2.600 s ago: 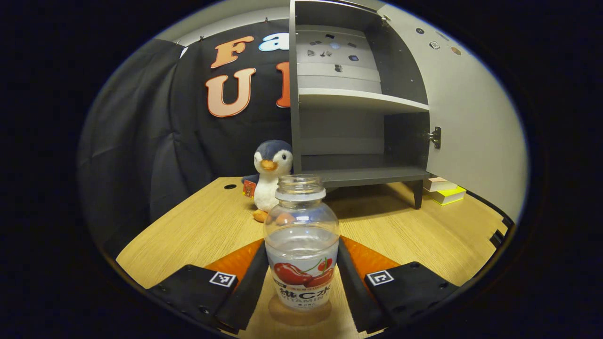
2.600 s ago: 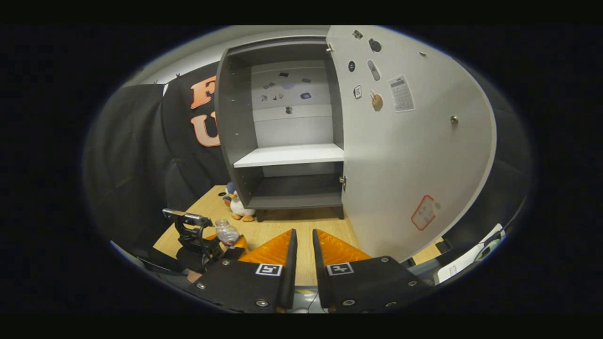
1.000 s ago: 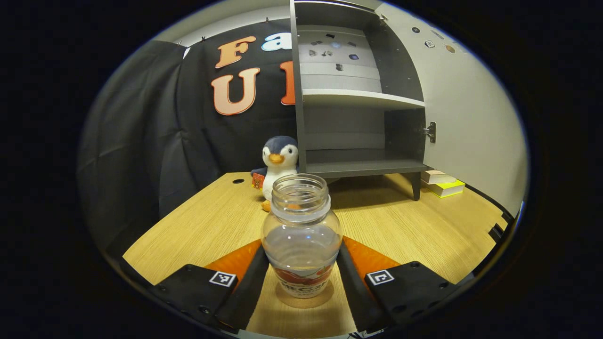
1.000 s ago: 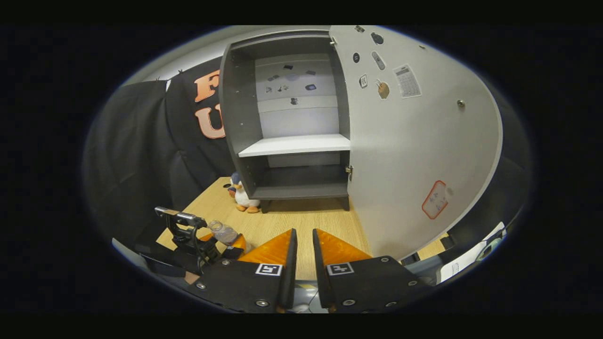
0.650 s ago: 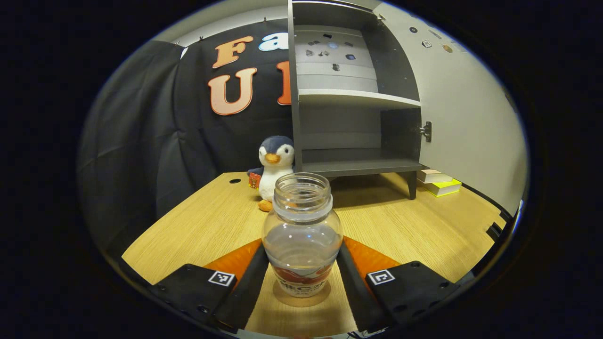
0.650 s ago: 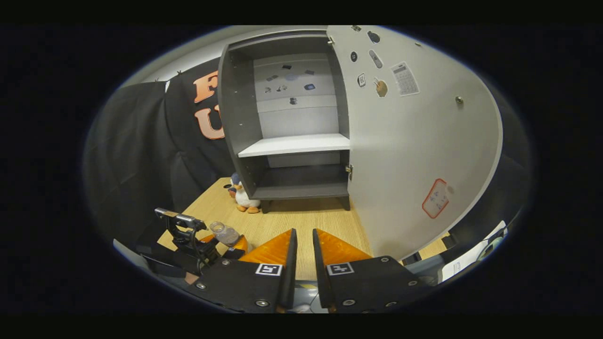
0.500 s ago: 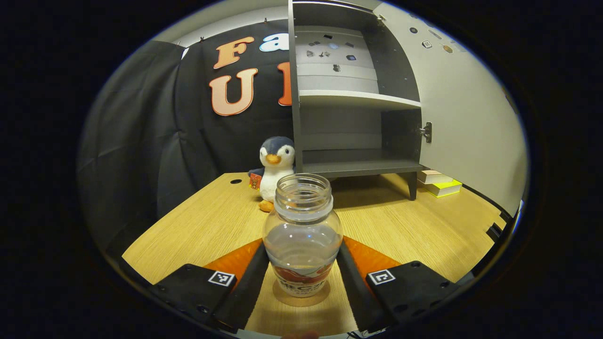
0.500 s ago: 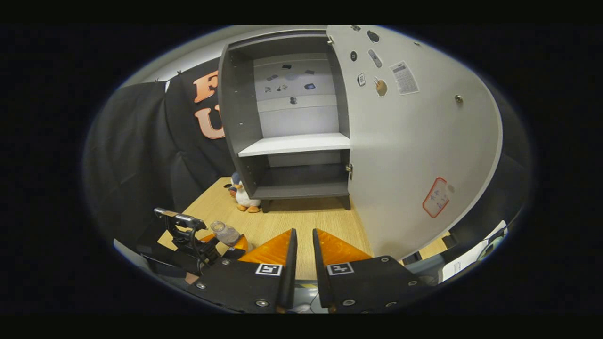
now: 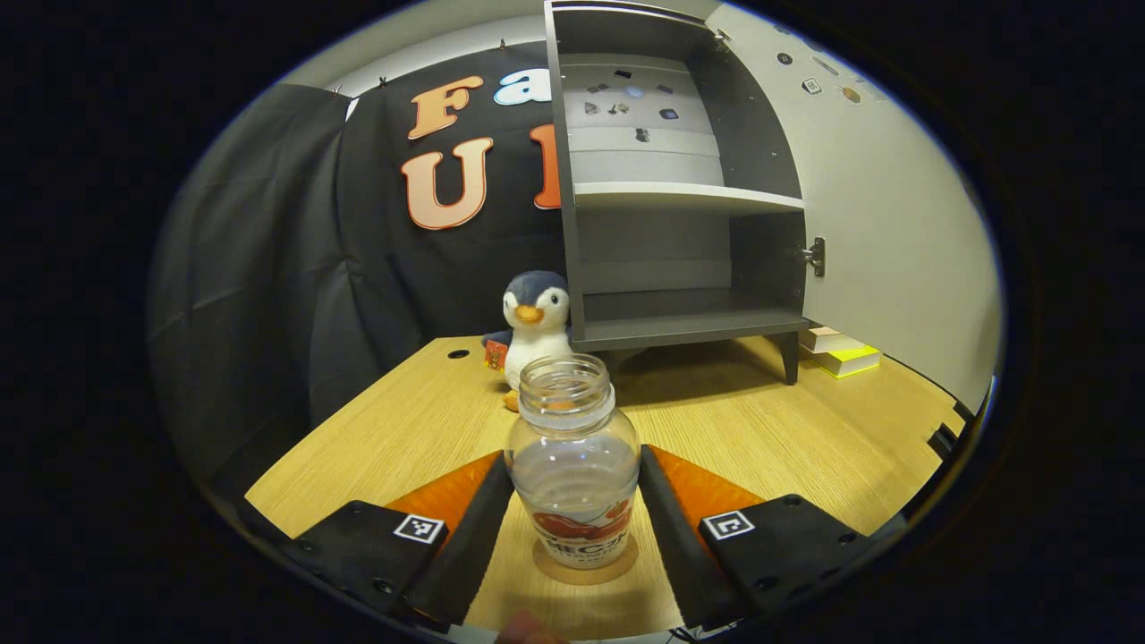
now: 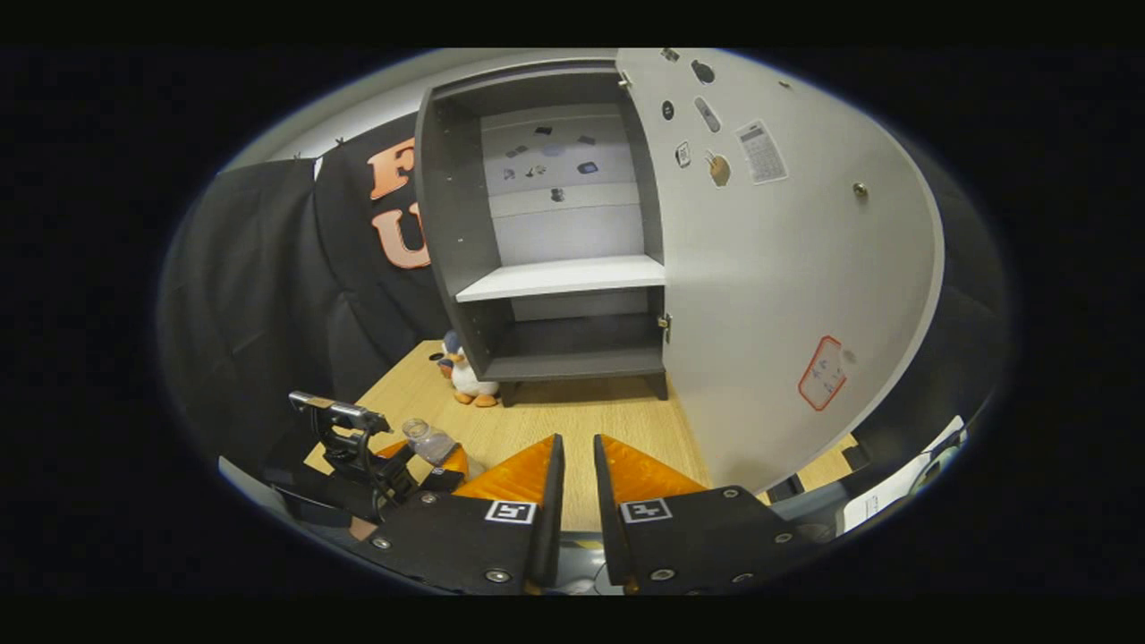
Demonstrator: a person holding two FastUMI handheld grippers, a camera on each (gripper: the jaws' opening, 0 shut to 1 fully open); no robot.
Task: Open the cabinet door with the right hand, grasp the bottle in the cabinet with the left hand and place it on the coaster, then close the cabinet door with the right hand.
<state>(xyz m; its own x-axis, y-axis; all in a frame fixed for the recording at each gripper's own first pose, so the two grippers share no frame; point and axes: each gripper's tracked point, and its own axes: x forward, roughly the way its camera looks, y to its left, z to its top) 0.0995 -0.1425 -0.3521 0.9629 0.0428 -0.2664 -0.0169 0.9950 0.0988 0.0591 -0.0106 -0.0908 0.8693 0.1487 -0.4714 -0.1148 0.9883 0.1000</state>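
Wood-grain table [image 9: 787, 447] is carrying everything, and on it the grey cabinet [image 9: 653, 224] is standing open, both shelves bare. Its pale door [image 10: 787, 295] is swinging out wide on the right, stickers dotted near its top, small knob [image 10: 860, 190] sitting close to the far edge. Behind, black cloth is hanging as the wall.

I'm holding my left gripper [image 9: 577, 514] low over the near part of the table, and its two fingers are flanking the bottle [image 9: 573, 465] very closely on either side; I cannot tell whether both are actually pressing on it. Clear and uncapped, the bottle is standing upright on the round coaster [image 9: 586, 565], well in front of the cabinet, its label facing me. In the right gripper view that same gripper [image 10: 420, 465] is showing at lower left with the bottle [image 10: 428, 440] between its fingers.

My right gripper [image 10: 572, 487] is hanging back from the door, touching nothing, fingers nearly together with only a thin slit between them.

Plush penguin [image 9: 535, 317] is sitting just beside the cabinet's left foot. Two stacked books [image 9: 836, 349] are lying under the door, by the cabinet's right leg.
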